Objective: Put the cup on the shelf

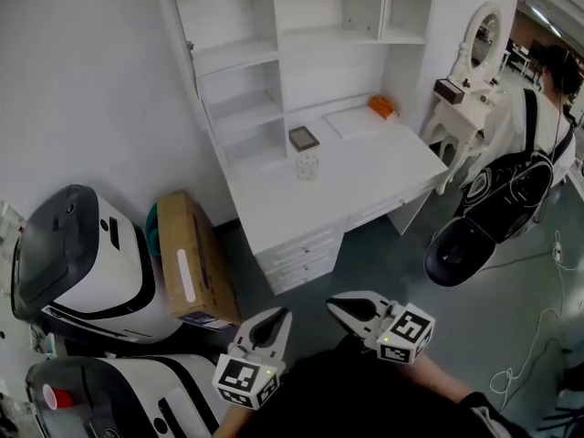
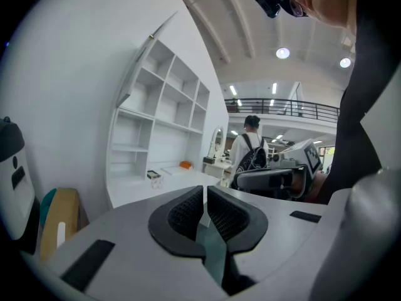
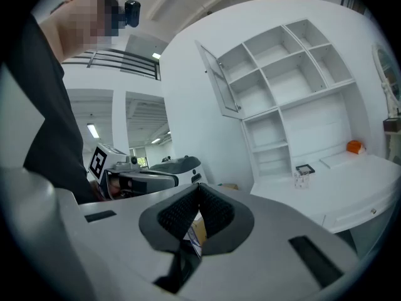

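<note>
The cup [image 1: 307, 166] is small, white and patterned, and stands upright on the white desk [image 1: 383, 167] below the white shelf unit [image 1: 274, 53]. It shows far off in the left gripper view [image 2: 156, 181] and in the right gripper view [image 3: 302, 181]. My left gripper [image 1: 267, 327] and right gripper [image 1: 351, 309] hang side by side over the floor, well short of the desk. Both point toward the desk. The left gripper's [image 2: 204, 207] black pads meet with nothing between them. The right gripper's [image 3: 197, 207] pads also touch and hold nothing.
A small dark framed object [image 1: 304, 138] and an orange item [image 1: 382, 107] lie on the desk. A cardboard box [image 1: 192, 263] leans left of the desk, beside white-and-black machines [image 1: 82, 254]. Another machine [image 1: 502, 203] and a mirrored vanity [image 1: 470, 89] stand at right. A person with a backpack [image 2: 250, 155] stands in the background.
</note>
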Available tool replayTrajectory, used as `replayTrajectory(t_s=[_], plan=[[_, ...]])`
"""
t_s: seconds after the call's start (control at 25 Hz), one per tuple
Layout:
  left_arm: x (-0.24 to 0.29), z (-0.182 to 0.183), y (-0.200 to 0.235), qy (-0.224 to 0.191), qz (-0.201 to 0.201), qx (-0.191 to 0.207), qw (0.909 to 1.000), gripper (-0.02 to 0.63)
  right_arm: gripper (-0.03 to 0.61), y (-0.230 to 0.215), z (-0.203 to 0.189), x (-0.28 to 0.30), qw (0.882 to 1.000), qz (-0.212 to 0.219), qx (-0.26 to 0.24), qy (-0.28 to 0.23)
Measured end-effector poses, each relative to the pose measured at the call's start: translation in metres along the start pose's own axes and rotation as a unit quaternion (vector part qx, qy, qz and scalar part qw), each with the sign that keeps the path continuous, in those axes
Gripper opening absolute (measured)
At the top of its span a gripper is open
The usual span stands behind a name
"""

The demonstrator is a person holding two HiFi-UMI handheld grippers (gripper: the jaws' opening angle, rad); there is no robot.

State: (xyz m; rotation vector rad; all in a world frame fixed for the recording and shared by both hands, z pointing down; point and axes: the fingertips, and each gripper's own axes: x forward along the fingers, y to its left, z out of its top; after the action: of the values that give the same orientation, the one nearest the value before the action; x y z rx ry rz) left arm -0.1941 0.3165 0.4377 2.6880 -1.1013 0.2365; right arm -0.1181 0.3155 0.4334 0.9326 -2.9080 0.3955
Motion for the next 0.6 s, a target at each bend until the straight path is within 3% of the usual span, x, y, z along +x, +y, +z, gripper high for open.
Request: replayTrajectory(t_s=[0.24,0.6], plan=[[0.017,0.001,0.016,0.013,0.006,0.003,0.9999,0.029,0.017,-0.023,-0.001,0.010,1.000,0.011,0.026,-0.006],[0.119,0.038,0.020,-0.002,0.017,0.004,0.9999,0.029,0.017,-0.112,0.010,0.001,0.997,0.052,0.051,-0.003]])
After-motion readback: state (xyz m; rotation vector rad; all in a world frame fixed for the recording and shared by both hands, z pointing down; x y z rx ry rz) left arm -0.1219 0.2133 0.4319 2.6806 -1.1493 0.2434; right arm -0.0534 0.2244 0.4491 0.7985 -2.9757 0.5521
